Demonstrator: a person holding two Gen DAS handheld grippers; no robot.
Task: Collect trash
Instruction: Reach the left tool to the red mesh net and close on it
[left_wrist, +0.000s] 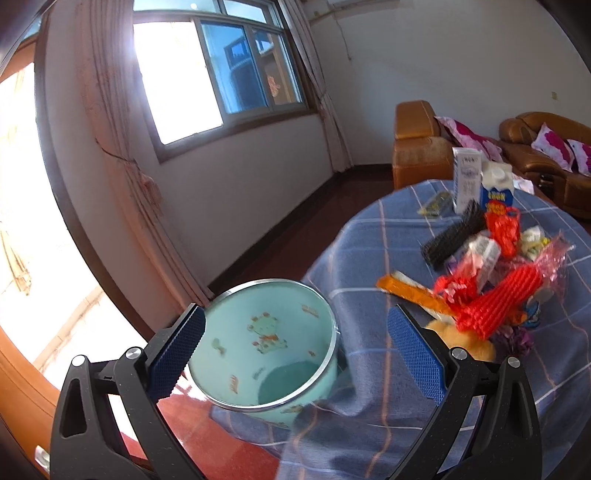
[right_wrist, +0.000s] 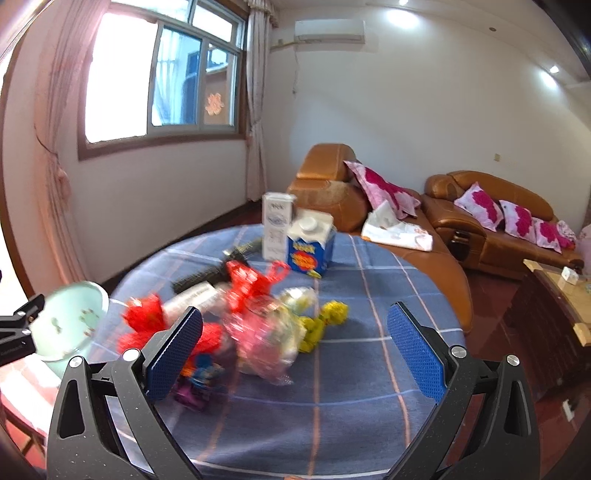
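A pile of trash lies on the round table's blue checked cloth (left_wrist: 369, 413) (right_wrist: 332, 413): red foam nets (left_wrist: 498, 306) (right_wrist: 144, 317), a black foam net (left_wrist: 454, 234), an orange wrapper (left_wrist: 413, 291), a pink plastic bag (right_wrist: 258, 339) and a yellow net (right_wrist: 321, 321). Behind the pile stand a white carton (left_wrist: 466, 177) (right_wrist: 276, 229) and a blue carton (left_wrist: 496, 190) (right_wrist: 310, 251). A pale green bin (left_wrist: 266, 343) (right_wrist: 66, 321) sits at the table's left edge. My left gripper (left_wrist: 295, 317) is open around the bin's mouth. My right gripper (right_wrist: 295, 314) is open above the cloth, in front of the pile.
A brown leather sofa (right_wrist: 491, 221) with pink pillows stands behind the table, and a matching armchair (right_wrist: 328, 184) is beside it. A wooden side table (right_wrist: 554, 295) is at the right. Window, curtains and dark red floor lie to the left.
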